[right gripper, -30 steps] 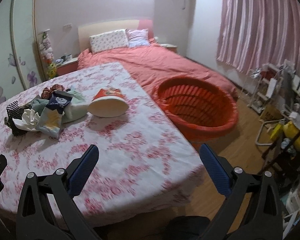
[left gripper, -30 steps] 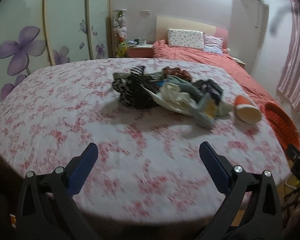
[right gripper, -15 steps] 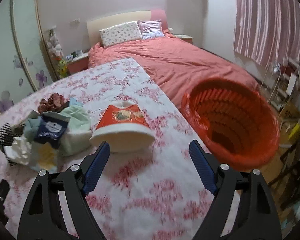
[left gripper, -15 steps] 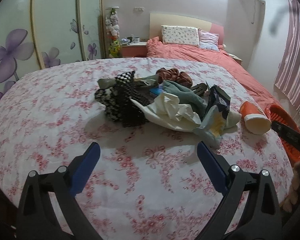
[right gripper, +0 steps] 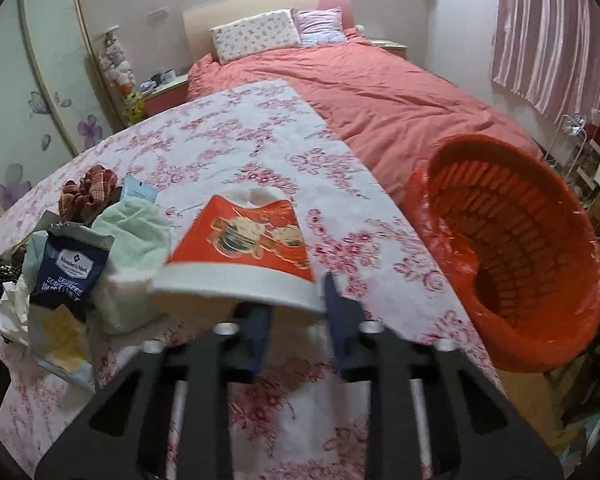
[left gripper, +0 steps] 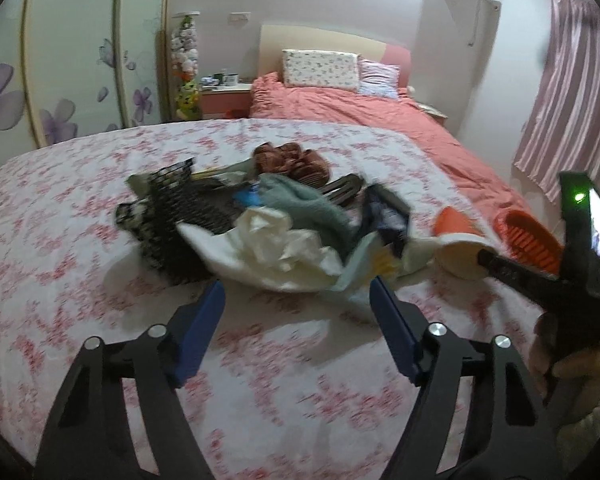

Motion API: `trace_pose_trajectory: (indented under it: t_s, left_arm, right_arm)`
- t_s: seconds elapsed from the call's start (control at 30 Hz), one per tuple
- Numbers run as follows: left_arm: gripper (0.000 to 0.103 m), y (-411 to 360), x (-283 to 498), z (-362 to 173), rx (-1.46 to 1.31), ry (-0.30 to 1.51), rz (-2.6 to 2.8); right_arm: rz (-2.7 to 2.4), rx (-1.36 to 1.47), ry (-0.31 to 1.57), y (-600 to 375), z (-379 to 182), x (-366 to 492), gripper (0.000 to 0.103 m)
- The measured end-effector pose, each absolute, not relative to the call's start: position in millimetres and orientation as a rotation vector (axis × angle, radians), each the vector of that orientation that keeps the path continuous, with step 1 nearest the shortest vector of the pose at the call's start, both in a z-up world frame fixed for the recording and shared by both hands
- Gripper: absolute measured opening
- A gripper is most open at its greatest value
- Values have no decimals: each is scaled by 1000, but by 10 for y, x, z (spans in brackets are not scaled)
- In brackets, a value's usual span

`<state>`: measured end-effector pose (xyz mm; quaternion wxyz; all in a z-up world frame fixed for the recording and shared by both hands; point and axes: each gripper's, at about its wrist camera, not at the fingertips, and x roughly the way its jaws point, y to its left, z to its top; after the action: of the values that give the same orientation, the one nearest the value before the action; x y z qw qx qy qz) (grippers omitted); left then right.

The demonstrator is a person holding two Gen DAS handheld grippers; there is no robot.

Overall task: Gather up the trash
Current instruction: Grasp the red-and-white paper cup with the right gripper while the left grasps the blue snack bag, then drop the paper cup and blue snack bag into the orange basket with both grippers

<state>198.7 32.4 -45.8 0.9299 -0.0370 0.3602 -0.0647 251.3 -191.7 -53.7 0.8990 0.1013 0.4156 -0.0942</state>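
Observation:
An orange and white paper cup point(right gripper: 244, 256) lies on its side on the floral bedspread point(right gripper: 228, 136), mouth toward me. My right gripper point(right gripper: 296, 312) has its jaws narrowed at the cup's rim; contact is unclear. The cup also shows in the left wrist view point(left gripper: 458, 240). A pile of trash and cloth point(left gripper: 260, 224) lies mid-bed: crumpled white paper point(left gripper: 284, 248), a dark blue snack bag point(right gripper: 70, 268), a green cloth point(right gripper: 134, 232). My left gripper point(left gripper: 296, 304) is open and empty just in front of the pile.
An orange basket point(right gripper: 512, 248) stands off the bed's right edge, also seen in the left wrist view point(left gripper: 528, 236). A red scrunchie point(right gripper: 88, 192) and a checked black cloth point(left gripper: 168, 216) lie in the pile. A pink-covered bed point(right gripper: 380, 92) is beyond.
Both grippers moved forward. The right gripper's jaws narrowed and reached the cup's rim. The left gripper closed in on the pile, its jaws somewhat narrower.

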Motion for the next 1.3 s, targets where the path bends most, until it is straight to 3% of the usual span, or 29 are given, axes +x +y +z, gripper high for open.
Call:
trace_pose_trajectory:
  t_s: [0.47, 0.6, 0.77, 1.3]
  left_arm:
    - [45, -305, 2429, -588, 90, 786, -229]
    - [20, -383, 2535, -634, 123, 799, -254]
    - [5, -400, 2510, -599, 114, 779, -307]
    - [4, -836, 2266, -73, 74, 674, -443]
  right_arm:
    - [-215, 263, 774, -2172, -439, 2214, 6]
    - [-213, 281, 769, -2227, -427, 2179, 5]
    - [-211, 293, 751, -2285, -383, 2136, 5]
    - [-272, 326, 633, -2714, -87, 1854, 5]
